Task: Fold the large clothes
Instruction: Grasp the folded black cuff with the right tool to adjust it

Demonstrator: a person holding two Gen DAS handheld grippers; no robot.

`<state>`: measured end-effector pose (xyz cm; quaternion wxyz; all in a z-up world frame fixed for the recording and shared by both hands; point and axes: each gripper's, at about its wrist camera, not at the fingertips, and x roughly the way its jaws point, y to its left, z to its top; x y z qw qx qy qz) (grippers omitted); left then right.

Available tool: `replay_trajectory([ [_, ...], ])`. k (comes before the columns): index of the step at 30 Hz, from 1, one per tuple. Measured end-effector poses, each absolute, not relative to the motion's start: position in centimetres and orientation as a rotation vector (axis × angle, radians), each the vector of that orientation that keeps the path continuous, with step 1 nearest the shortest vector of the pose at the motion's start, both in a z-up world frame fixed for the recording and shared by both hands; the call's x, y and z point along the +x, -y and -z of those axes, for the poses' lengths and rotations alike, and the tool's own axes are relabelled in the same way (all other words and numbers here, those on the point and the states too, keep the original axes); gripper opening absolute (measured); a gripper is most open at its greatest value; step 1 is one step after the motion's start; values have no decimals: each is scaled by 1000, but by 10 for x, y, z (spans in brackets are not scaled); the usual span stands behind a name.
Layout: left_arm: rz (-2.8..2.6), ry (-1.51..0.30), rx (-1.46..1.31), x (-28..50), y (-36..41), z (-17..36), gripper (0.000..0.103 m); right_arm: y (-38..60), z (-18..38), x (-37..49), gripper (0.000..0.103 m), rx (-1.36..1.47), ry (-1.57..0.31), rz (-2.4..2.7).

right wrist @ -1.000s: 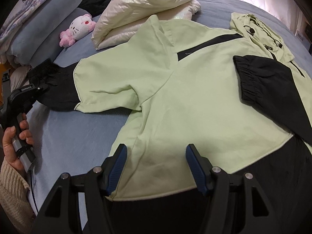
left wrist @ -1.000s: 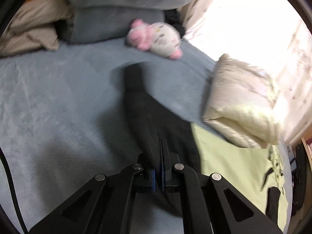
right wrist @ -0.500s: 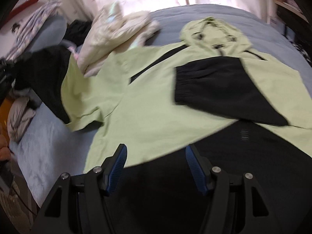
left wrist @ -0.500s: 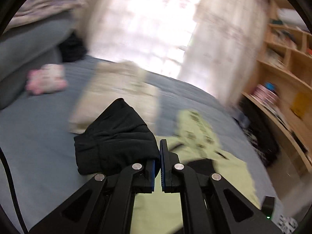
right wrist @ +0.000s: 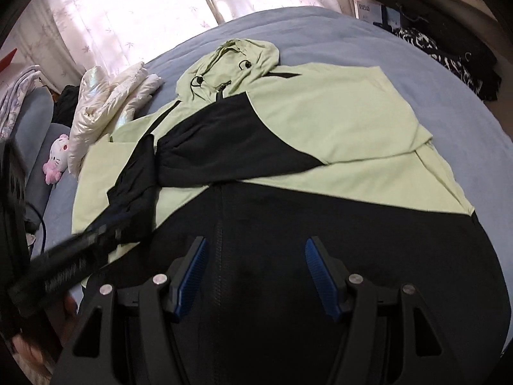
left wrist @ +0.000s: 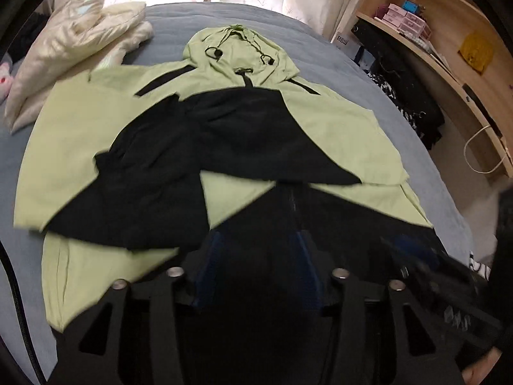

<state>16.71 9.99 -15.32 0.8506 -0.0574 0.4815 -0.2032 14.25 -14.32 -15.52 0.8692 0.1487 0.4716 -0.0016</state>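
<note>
A light green and black hoodie (left wrist: 336,128) lies face up on the blue bed (left wrist: 179,19), hood towards the window. Both black sleeves are folded over its chest: the left sleeve (left wrist: 144,186) slants down to the left, and the right sleeve (left wrist: 256,134) lies across the middle. My left gripper (left wrist: 256,256) hovers over the black hem with its jaws opening and nothing between them. In the right wrist view my right gripper (right wrist: 256,256) stands open above the same hem of the hoodie (right wrist: 336,112), beside the zip, holding nothing.
A cream puffer jacket (left wrist: 73,41) is bundled on the bed beyond the hoodie's left shoulder, with a pink and white plush toy (right wrist: 57,160) beside it. Grey pillows (right wrist: 35,118) lie far left. Wooden shelves (left wrist: 449,32) and dark clothes (left wrist: 407,96) stand off the bed's right side.
My left gripper swung from the bed's left side over the hoodie with the black sleeve in it, then let go; its jaws went from shut to apart. The right gripper moved towards the hem's middle.
</note>
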Motion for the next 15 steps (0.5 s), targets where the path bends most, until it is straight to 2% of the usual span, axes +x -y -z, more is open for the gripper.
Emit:
replay_trajectory([
  [4,367,-972,-148,139,-146,143,66,121,150,147,63,281,-972,-76],
  [15,93,-985,-311,110,-276,158,66,2,146,183,63,-51,-969,-302],
])
